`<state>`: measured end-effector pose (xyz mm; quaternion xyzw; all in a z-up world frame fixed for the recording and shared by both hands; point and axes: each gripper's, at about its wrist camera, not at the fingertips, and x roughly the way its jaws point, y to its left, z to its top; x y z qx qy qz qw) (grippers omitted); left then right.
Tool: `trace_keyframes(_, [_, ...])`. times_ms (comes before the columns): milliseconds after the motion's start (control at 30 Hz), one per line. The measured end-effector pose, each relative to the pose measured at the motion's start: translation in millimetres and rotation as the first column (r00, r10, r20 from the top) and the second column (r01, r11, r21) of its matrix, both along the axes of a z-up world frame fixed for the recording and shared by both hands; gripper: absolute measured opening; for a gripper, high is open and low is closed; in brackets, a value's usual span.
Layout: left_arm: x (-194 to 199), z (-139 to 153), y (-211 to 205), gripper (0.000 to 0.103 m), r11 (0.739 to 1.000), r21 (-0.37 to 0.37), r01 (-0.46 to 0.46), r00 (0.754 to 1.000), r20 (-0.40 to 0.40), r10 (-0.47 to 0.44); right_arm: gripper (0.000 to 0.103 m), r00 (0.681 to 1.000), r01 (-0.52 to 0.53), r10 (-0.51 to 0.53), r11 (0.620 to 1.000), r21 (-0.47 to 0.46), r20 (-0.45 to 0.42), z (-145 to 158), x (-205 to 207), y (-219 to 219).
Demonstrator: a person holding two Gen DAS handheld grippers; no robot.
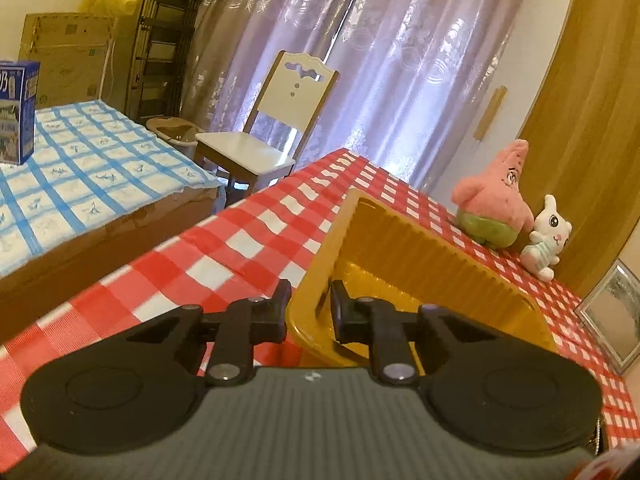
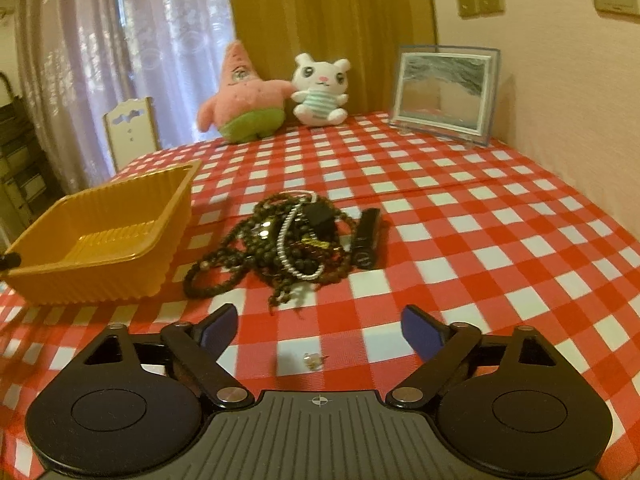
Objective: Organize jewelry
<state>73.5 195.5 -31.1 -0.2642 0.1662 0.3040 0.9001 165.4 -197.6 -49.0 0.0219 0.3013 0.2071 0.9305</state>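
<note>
I log a table under a red-and-white checked cloth (image 2: 440, 208). On it: ribbed gold plastic tray (image 2: 100, 236), tangled heap of dark bead strings (image 2: 276, 240), black tube (image 2: 366, 236), small clear stud (image 2: 312, 360), pink starfish plush (image 2: 240, 100), white rabbit plush (image 2: 320, 92), framed picture (image 2: 444, 94).

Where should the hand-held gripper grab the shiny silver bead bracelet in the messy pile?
Probably the silver bead bracelet's near loop, where it bulges out over the dark bead necklaces toward the camera. Come from above and the near side with the right hand-held gripper, pinching across the strand; its far end is tangled under other pieces.
</note>
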Motion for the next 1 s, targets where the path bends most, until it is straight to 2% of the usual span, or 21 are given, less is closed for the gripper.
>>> trace_keyframes(133, [-6.4, 9.4, 10.6, 0.017, 1.000, 0.001, 0.027, 1.000, 0.003, -0.027, 0.070, 0.998, -0.064, 0.065, 0.996, -0.054, 0.007, -3.5, -6.2, 10.2])
trace_keyframes(200, [-9.3, 14.0, 14.2, 0.016, 0.999, 0.017, 0.042, 0.999, 0.001, -0.042, 0.059, 0.997, -0.081, 0.082, 0.994, -0.078, 0.003, -6.3, -7.1, 13.9])
trace_keyframes(300, [-13.7, 18.9, 17.3, 0.015, 0.997, 0.023, 0.068, 0.998, 0.010, -0.068, 0.043, 0.997, -0.081, 0.079, 0.993, -0.091, -0.023, -11.6, -4.8, 15.4])
trace_keyframes(433, [-20.2, 24.4, 22.9, 0.014, 0.995, 0.019, 0.093, 0.995, 0.028, -0.094, 0.035, 0.997, -0.067, 0.063, 0.994, -0.087, -0.044, -15.4, -2.8, 11.2])
trace_keyframes(633, [-27.2, 28.7, 27.3, 0.014, 0.993, 0.013, 0.118, 0.992, 0.034, -0.118, 0.009, 0.998, -0.057, 0.055, 0.988, -0.140, -0.022, -15.2, -4.1, 12.2])
trace_keyframes(1000, [-33.2, 28.0, 29.1, 0.014, 0.992, 0.003, 0.126, 0.991, 0.040, -0.126, 0.009, 0.997, -0.079, 0.082, 0.987, -0.139, 0.014, -4.5, -4.4, 20.3])
